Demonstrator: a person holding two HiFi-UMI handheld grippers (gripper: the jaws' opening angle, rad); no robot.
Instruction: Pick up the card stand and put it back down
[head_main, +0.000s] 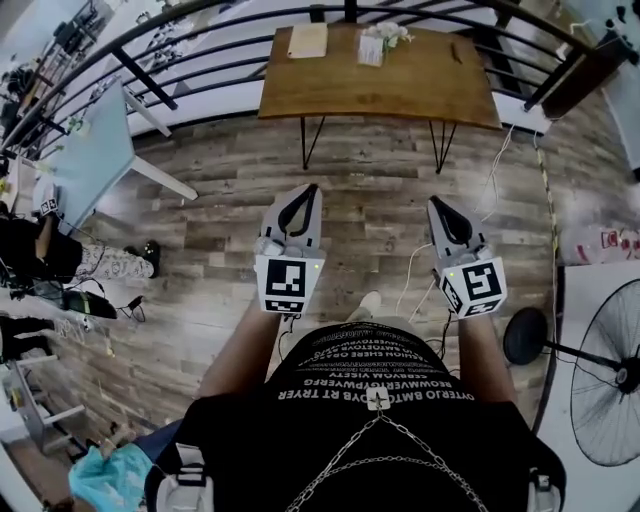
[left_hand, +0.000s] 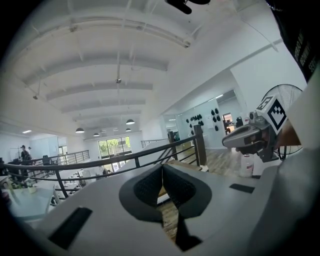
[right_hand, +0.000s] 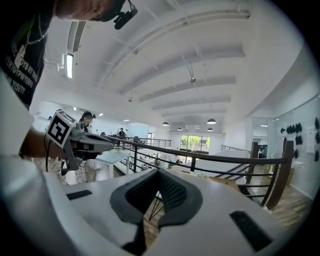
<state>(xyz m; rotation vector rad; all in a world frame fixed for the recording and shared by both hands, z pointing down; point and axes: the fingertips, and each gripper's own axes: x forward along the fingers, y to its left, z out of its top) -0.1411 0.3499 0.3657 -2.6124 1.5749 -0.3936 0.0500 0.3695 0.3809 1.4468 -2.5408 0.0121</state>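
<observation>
Head view. Grey-brown plank floor (head_main: 360, 200) fills most of the frame. A wooden table (head_main: 420, 90) on thin black legs stands at top centre, against a black railing (head_main: 148, 78) that curves across the top. A pale blue table (head_main: 95, 155) is at the left edge and a standing fan (head_main: 610, 375) at lower right.

The card stand (head_main: 371, 50) is on the wooden table, near its far edge, slightly right of the frame's middle. It shows as a small pale upright piece, taller than wide in the picture. It is too small for me to tell which way its face points or how its long axis runs. A tan pad (head_main: 307, 40) lies flat just to its left, apart from it.

My left gripper (head_main: 306, 190) and right gripper (head_main: 438, 204) are held side by side over the floor at mid-frame. Both point up the frame toward the table and are well short of it. Nothing is between the jaws of either.

Left gripper view. A white ribbed ceiling (left_hand: 115, 75) with round lamps fills the top, and the railing crosses the middle. My jaws are together at the tips and empty. The right gripper shows at right centre. A strip of the wooden table sits just beyond my jaw tips. I cannot pick out the card stand here.

Right gripper view. The same ceiling and railing show, with bright windows at the far end. My jaws are closed tip to tip on nothing. The left gripper shows at left centre. The table top lies past the jaws at lower right, and the card stand is not resolvable.
</observation>
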